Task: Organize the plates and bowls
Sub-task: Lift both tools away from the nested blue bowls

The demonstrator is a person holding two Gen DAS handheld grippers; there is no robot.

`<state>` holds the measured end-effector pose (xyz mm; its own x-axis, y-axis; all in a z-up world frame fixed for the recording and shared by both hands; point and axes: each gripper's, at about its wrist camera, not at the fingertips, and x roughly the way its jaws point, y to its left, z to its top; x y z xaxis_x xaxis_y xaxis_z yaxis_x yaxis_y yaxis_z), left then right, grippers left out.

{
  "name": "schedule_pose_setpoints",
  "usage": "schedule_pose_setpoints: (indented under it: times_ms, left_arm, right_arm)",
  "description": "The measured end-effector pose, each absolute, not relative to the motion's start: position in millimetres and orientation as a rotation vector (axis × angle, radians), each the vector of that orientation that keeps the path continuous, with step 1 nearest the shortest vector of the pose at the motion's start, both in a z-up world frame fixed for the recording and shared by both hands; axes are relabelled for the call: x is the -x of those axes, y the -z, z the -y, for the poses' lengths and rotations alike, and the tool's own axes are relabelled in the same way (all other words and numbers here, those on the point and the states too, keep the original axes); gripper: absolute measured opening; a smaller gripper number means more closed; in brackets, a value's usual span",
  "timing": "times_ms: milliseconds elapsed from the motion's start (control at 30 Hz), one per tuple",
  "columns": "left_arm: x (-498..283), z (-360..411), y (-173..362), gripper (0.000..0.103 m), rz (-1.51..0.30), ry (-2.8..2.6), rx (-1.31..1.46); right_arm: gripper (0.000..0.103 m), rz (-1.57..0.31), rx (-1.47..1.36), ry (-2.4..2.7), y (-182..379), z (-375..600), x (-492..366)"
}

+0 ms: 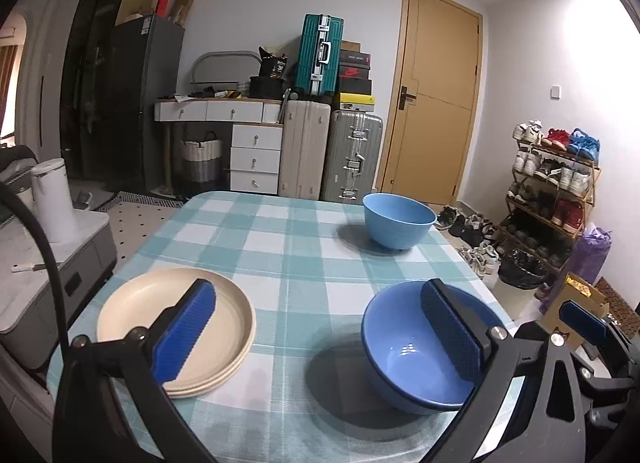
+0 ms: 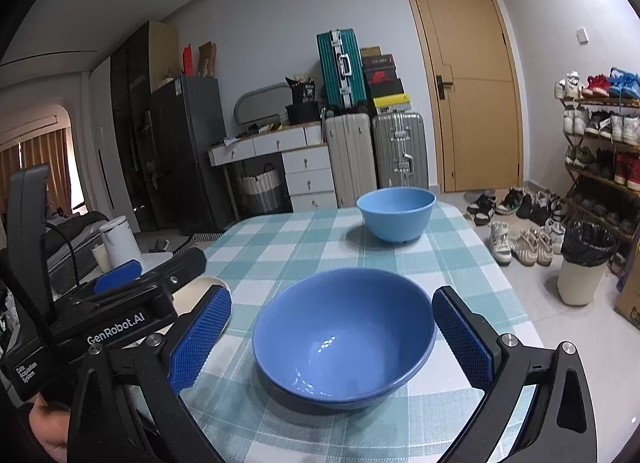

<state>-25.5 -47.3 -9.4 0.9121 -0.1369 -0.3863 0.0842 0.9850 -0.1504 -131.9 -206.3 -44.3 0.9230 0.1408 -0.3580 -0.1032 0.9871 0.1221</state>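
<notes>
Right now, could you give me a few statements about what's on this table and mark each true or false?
1. Two blue bowls stand on the table. True: a dark bowl near, a light bowl far.
2. The plates are spread across the table. False: they are stacked in one pile.
3. The right gripper is open, a finger on each side of the dark bowl. True.
4. The left gripper is shut on a plate. False: it is open and holds nothing.
5. The light bowl sits inside the dark bowl. False: they stand apart.
</notes>
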Motion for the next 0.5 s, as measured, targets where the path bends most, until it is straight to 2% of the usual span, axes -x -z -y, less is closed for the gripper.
schedule_pose_setpoints:
  times_ms: [333,500]
  left_arm:
    - [20.3,32.9,16.1,0.103,-0.453,0.109,0.192]
    - [12.2,23.7,-2.1,0.103,-0.45,0.098,0.213]
  right_arm:
    - [0.102,-0.366,-0.191,-0.126,44.9,221.5,133.4]
    - [0.102,-0.178,-0.178,-0.081,26.5,227.2,166.3]
